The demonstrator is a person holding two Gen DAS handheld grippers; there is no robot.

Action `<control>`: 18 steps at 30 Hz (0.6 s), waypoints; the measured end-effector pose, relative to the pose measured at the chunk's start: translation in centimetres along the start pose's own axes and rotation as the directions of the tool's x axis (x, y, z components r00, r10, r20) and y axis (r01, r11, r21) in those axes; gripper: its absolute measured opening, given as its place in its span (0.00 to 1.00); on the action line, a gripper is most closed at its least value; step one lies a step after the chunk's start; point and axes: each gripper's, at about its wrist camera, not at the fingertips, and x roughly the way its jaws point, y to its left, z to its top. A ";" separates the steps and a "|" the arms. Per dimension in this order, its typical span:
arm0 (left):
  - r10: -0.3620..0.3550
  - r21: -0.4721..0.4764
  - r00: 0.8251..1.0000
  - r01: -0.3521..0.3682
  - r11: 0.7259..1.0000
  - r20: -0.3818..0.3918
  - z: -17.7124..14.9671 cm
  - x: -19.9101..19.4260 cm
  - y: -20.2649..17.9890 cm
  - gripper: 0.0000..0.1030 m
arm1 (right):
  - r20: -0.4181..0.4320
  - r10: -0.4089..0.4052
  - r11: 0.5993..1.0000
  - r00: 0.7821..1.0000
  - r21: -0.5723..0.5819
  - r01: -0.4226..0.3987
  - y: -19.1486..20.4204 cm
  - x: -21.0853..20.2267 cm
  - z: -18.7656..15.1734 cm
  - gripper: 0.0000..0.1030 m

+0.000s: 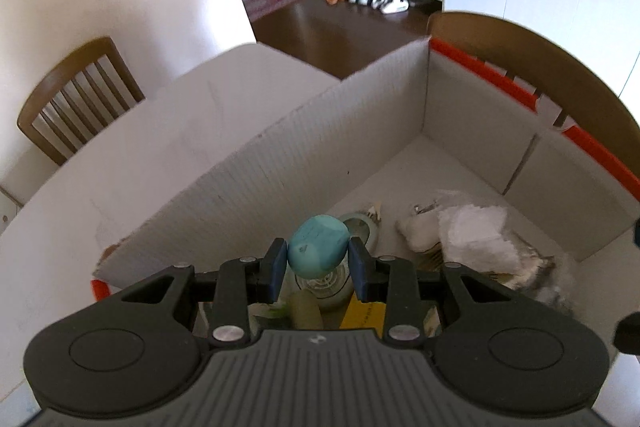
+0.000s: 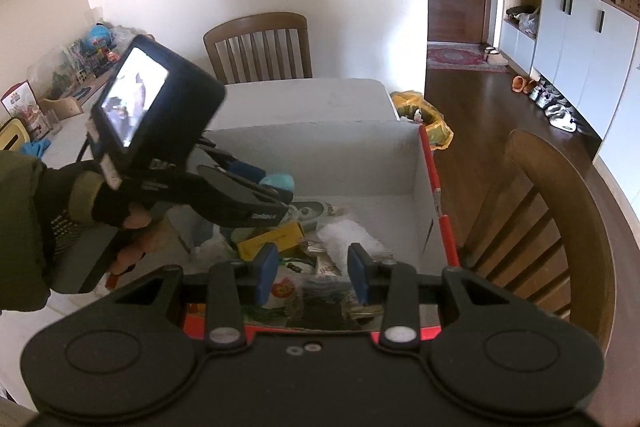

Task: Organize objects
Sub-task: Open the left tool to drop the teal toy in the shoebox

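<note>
White tabletop [image 2: 320, 91] carrying an open cardboard box [image 1: 304, 147] with white inner walls and an orange-red rim; wooden chairs [image 2: 260, 43] stand close against two sides, and dark floor opens beyond the far corner. The far half of the box floor lies bare, whereas the near half is crowded with a white cloth [image 1: 472, 235], a yellow packet [image 2: 272, 237] and wrappers too jumbled to identify. The box's near wall is cut off by the gripper bodies. Left gripper [image 1: 318, 251], tilted down over the box interior, its jaws pinching a teal, egg-shaped object [image 1: 316, 247] with a matte, faintly scuffed surface. Right gripper [image 2: 312, 267] above the near rim, jaws spread apart, nothing between them.
</note>
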 end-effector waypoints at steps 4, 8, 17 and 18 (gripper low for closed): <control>-0.007 -0.003 0.999 0.007 1.000 -0.036 0.1 1.0 0.0 0.31 | -0.008 -0.001 1.000 1.000 0.004 0.001 -0.4 0.3 0.1 0.36; -0.016 -0.009 0.996 0.015 1.000 -0.085 0.0 1.8 0.1 0.31 | -0.014 0.001 1.000 1.000 0.008 0.000 -0.8 0.3 -0.1 0.36; -0.011 -0.011 0.994 0.009 1.000 -0.105 0.0 2.7 0.0 0.31 | -0.025 0.006 1.000 1.000 0.017 -0.005 -1.2 0.7 -0.1 0.36; -0.010 -0.012 0.995 0.009 1.000 -0.104 -0.1 2.6 0.0 0.31 | -0.026 0.006 1.000 1.000 0.016 -0.005 -1.2 0.6 -0.1 0.36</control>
